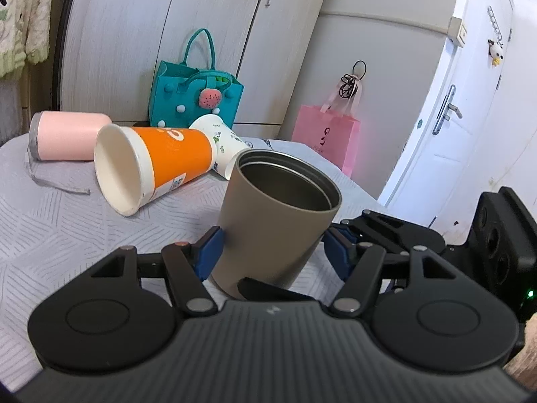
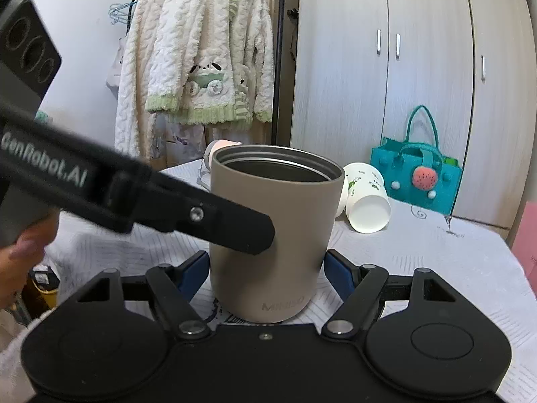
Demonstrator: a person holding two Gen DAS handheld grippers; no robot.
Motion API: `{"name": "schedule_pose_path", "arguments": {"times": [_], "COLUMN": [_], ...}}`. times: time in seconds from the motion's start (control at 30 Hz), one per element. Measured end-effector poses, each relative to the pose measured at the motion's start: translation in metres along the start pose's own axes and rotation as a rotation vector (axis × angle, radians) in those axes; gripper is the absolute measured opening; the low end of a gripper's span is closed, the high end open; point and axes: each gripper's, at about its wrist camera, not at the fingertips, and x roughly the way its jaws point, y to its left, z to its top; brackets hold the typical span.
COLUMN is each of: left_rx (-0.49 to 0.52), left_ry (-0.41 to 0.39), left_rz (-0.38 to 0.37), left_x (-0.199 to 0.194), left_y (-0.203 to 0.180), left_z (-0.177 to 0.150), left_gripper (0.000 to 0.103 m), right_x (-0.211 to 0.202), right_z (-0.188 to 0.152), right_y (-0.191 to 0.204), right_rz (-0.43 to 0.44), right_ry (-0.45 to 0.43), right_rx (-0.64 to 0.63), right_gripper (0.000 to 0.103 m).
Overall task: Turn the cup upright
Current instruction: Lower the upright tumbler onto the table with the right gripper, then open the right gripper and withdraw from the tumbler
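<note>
A grey-brown metal tumbler (image 1: 278, 215) stands mouth up on the table; it also shows in the right wrist view (image 2: 268, 235). My left gripper (image 1: 275, 252) has its blue pads (image 1: 209, 252) against both sides of the tumbler and is shut on it. My right gripper (image 2: 265, 272) frames the tumbler with a small gap at each blue pad (image 2: 339, 272), so it is open. The left gripper's finger (image 2: 235, 225) crosses in front of the tumbler in the right wrist view.
An orange paper cup (image 1: 151, 164), a pink tumbler (image 1: 67, 136) and a white patterned cup (image 1: 221, 144) lie on their sides on the grey-clothed table (image 1: 67, 228). A teal bag (image 1: 194, 90) and a pink bag (image 1: 325, 137) stand behind. The white cup (image 2: 365, 198) shows right of the tumbler.
</note>
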Motion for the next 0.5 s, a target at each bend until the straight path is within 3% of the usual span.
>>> {"name": "schedule_pose_path", "arguments": {"times": [0.27, 0.5], "left_rx": [-0.007, -0.037], "left_ry": [0.013, 0.046], "left_rz": [0.024, 0.038], "left_x": [0.000, -0.001], "left_y": [-0.005, -0.006], "left_z": [-0.001, -0.004], "left_gripper": [0.063, 0.065], "right_x": [-0.001, -0.012], "right_z": [0.002, 0.001], "right_y": [0.006, 0.015], "right_rz": [-0.029, -0.040], "right_ry": [0.012, 0.006], "right_rx": [-0.011, -0.032], "right_gripper": [0.081, 0.094]}}
